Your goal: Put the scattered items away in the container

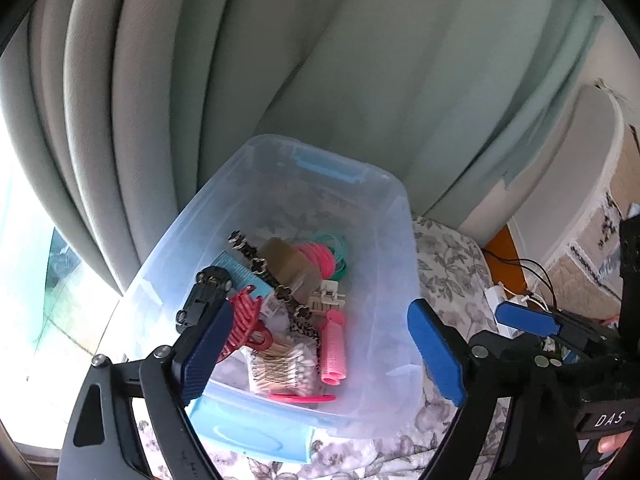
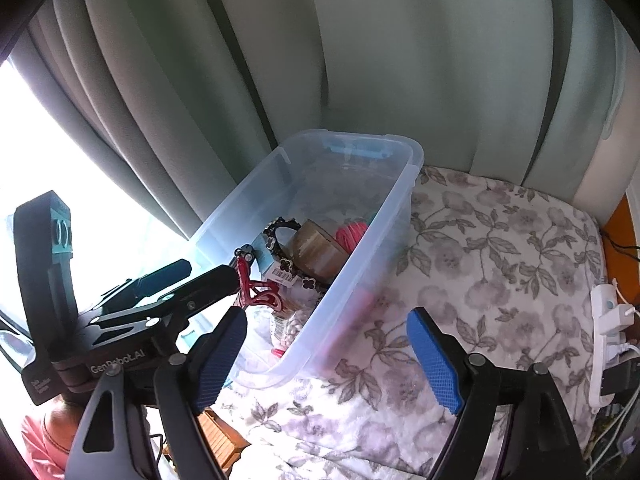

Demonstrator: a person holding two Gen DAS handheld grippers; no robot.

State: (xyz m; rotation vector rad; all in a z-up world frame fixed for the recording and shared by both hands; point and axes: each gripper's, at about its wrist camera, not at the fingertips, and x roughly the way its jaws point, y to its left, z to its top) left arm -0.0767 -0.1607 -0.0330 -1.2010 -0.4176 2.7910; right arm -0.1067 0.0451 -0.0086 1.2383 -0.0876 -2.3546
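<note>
A clear plastic bin [image 1: 400, 264] with blue latches sits on a floral blanket [image 2: 500, 248]. Inside lie a black toy car [image 1: 206, 294], a red claw hair clip [image 1: 248, 326], pink hair rollers [image 1: 333, 348], a tape roll [image 1: 292, 266], a black clover headband [image 1: 266, 270], pink and green hair ties [image 1: 326, 256] and a bag of cotton swabs [image 1: 280, 372]. My left gripper [image 1: 320, 354] is open above the bin's near end, empty. My right gripper [image 2: 326, 358] is open and empty over the blanket beside the bin [image 2: 360, 280]. The left gripper [image 2: 208, 280] also shows in the right wrist view, over the bin.
Grey-green curtains [image 2: 280, 60] hang close behind the bin, with a bright window at left. A white power strip [image 2: 608, 332] with cables lies at the blanket's right edge. A padded chair or board [image 1: 580, 200] stands at the right.
</note>
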